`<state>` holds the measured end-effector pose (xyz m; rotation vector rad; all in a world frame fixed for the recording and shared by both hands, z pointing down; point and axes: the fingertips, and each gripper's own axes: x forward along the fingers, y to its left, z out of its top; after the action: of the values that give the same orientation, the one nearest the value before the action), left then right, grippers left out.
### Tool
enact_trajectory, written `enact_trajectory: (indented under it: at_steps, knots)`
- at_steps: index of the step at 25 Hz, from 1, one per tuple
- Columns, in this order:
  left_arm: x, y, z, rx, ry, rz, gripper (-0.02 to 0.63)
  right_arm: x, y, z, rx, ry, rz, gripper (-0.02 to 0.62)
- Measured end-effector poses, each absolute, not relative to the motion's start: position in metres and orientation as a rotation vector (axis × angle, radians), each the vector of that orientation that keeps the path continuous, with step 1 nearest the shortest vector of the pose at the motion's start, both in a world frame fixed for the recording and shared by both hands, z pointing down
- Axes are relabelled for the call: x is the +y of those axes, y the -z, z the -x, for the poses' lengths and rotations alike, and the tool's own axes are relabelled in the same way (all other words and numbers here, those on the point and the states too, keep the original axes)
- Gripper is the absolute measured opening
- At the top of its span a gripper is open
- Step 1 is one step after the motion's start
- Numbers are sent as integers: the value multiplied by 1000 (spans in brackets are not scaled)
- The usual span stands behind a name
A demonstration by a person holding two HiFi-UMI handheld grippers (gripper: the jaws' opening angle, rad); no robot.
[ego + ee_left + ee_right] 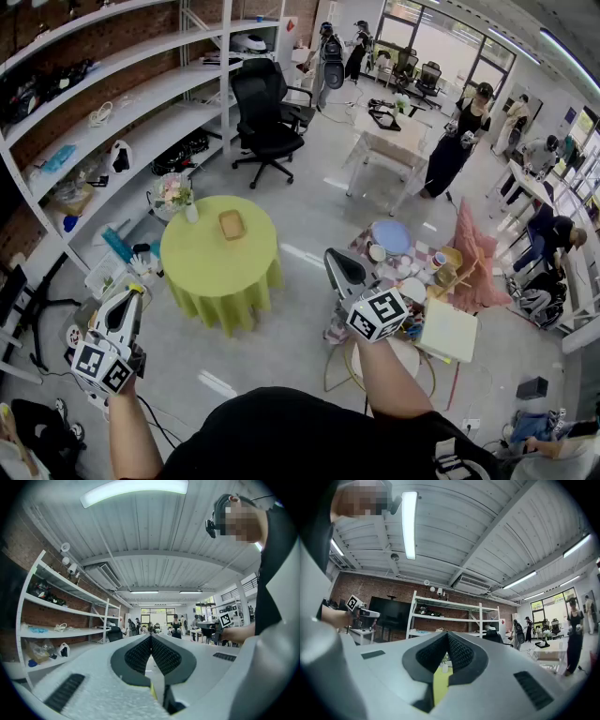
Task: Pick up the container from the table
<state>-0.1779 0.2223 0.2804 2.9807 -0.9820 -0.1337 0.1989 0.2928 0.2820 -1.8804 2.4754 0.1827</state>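
Jaws: left gripper (pixel 127 300) and right gripper (pixel 336 259) were pressed together, empty.
Risk: container (pixel 232 225), at right gripper's 10 o'clock, could get shoved by unopened jaws.

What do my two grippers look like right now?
The left gripper and right gripper are white wedge-shaped shells with dark ribbed pads. Each carries a cube of black-and-white square markers. A thin black cable trails from the left one. You wear a black top.
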Motion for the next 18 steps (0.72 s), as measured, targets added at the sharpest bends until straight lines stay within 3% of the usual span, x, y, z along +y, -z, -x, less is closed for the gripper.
enact_trajectory:
  at_steps: [18]
  knots:
    - [219,-279,100,-935,67,-3006,15,268,-295,-243,2531,-142,1840,11]
